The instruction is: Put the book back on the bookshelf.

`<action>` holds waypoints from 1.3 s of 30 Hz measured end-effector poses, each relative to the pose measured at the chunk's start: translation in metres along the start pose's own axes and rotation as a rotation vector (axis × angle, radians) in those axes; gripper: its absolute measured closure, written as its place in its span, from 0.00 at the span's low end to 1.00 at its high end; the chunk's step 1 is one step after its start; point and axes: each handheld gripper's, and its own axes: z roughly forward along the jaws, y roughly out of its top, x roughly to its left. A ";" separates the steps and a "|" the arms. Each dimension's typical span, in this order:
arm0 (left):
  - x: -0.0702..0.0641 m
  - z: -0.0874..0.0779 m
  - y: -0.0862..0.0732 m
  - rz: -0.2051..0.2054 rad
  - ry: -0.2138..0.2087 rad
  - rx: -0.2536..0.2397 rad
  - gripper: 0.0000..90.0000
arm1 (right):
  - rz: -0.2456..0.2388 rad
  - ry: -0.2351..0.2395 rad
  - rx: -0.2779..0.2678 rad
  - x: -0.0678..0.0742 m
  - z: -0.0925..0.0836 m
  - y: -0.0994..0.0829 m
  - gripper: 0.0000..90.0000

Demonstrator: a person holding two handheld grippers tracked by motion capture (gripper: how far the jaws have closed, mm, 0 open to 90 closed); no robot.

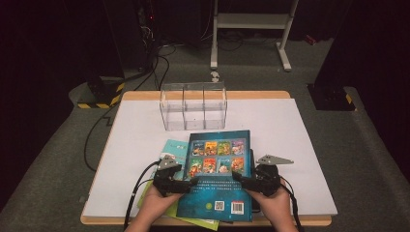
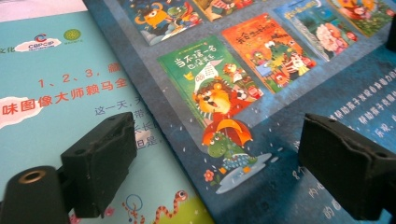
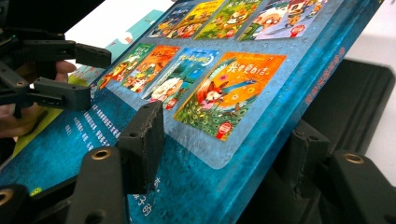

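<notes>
A blue picture book [image 1: 220, 169] lies back cover up near the table's front edge, partly over a teal and green book [image 1: 174, 147]. My left gripper [image 1: 192, 183] is at the blue book's left edge. In the left gripper view its jaws [image 2: 219, 154] stand wide open, one over the teal book [image 2: 70, 93], the other over the blue cover [image 2: 289, 93]. My right gripper [image 1: 238, 179] is at the right edge. Its jaws [image 3: 224, 140] straddle the blue book's [image 3: 210, 70] spine edge, one above the cover, one below, with a gap showing. The left gripper [image 3: 93, 74] shows open farther off.
A clear three-compartment acrylic box [image 1: 193, 106] stands at the back of the white table top [image 1: 300, 145]. A flat black thing [image 3: 355, 102] lies under the blue book's right edge. Cables trail from both grippers toward the front edge.
</notes>
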 end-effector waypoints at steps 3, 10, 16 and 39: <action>0.005 -0.001 0.000 -0.035 -0.033 -0.008 0.08 | -0.040 -0.015 -0.029 0.006 -0.005 0.001 0.44; 0.009 0.002 0.003 -0.083 -0.138 -0.029 0.03 | -0.111 -0.032 -0.093 0.016 -0.014 0.002 0.45; 0.003 0.000 0.008 -0.062 -0.179 -0.053 0.08 | -0.148 -0.027 -0.143 0.020 -0.017 0.005 0.46; 0.020 -0.054 0.044 0.057 0.035 -0.370 0.42 | -0.173 -0.060 -0.301 0.044 -0.015 0.069 0.63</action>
